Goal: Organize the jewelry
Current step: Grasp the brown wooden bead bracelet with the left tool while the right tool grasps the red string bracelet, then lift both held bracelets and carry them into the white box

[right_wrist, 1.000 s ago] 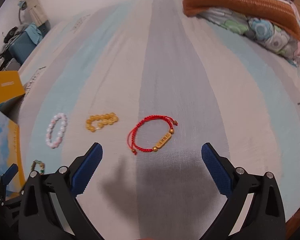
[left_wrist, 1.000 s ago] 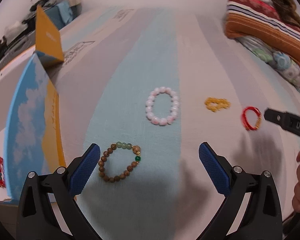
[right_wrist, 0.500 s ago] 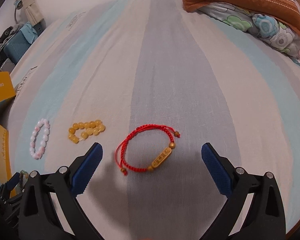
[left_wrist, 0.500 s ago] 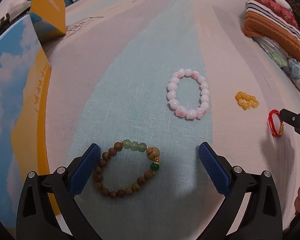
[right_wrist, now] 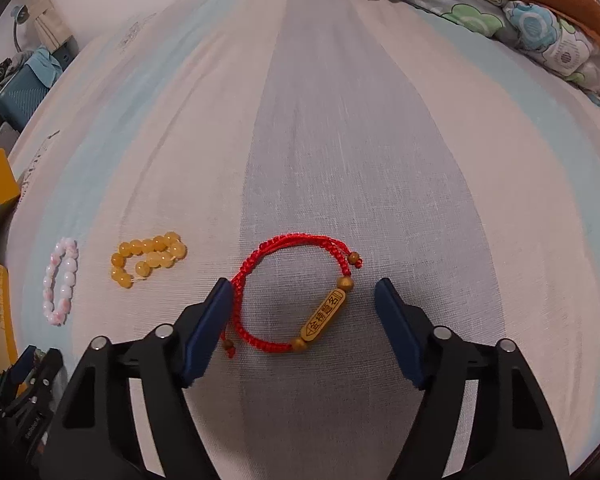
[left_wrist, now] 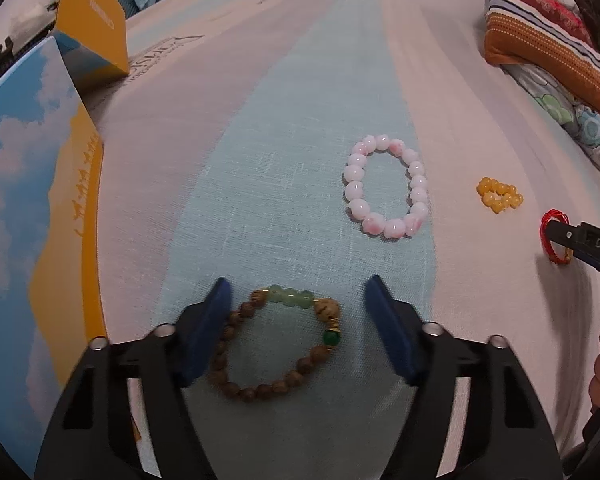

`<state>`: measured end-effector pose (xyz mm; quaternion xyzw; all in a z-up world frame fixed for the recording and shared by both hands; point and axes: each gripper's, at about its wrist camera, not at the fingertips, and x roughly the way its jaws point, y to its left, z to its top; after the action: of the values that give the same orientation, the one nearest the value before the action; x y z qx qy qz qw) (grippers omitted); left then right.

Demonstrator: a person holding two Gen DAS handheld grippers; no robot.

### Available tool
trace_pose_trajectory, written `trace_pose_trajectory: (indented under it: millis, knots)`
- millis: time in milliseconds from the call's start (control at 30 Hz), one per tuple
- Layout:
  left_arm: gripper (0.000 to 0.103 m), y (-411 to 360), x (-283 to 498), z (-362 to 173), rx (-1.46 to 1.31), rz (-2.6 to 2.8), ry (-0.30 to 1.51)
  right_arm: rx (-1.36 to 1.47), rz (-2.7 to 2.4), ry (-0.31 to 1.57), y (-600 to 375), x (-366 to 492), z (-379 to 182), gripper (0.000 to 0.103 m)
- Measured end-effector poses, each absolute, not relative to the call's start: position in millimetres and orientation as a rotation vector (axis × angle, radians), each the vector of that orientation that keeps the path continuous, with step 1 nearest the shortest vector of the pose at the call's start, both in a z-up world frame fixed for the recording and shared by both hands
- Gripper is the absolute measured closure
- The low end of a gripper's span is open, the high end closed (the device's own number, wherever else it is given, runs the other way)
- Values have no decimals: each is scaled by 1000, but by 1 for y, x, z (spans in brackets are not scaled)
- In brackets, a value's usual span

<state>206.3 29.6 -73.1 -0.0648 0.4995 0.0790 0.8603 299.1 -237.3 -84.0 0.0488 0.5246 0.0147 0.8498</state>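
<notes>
Nearest you, your left gripper (left_wrist: 298,320) is down on the striped bedsheet (left_wrist: 260,160) with its jaws partly drawn in, straddling the brown wooden-bead bracelet with green stones (left_wrist: 278,344); the left blue pad lies against the beads, the right pad stands just clear, so nothing is gripped yet. Your right gripper (right_wrist: 304,320) is in the same pose over the red braided cord bracelet with the engraved wooden tag (right_wrist: 296,300): jaws part-way in, left pad at the cord, right pad apart from the tag.

By my reading, you are at the very start. Both pickups are lined up but neither piece is lifted, and no bracelet shows as put away.

A little farther out lies the ring of pale pink and white glossy beads (left_wrist: 386,188), untouched on the light blue stripe, and beyond it to the right the small bunched strand of amber-yellow beads (left_wrist: 499,197). Those two are left for later.

To your left stands the open blue-and-yellow cardboard box with the cloud print (left_wrist: 32,200), probably where the pieces go, though its inside is not visible. At the far right rest the striped cushions (left_wrist: 548,44).
</notes>
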Motion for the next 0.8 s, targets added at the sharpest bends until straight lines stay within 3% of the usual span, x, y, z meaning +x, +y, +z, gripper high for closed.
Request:
trace_pose_trajectory:
  millis: [100,267,367,467,567,667,800]
  knots:
    - [50,29,204,-72,-123,157,1050,88,28,1105,-235,299,-85,42]
    - [54,28,203,-73,-115,147,1049,91,30,1112,-237,300,-85,52]
    - [66,25,202,-73,-109,128,1052,86,2,1117,-238,299,-86,66]
    - [75,23,200,-74,-107,114,1052,91,3,1118,-238,300,-87,71]
    - [84,22,200,-73,-102,104,1050,91,11,1114,-237,299,-86,84]
    - [84,23,199,-72,-99,96,1044,98,9,1110,-239,299,-85,94]
    - [84,22,197,-70,-100,92,1038,113,12,1105,-240,297,-83,95]
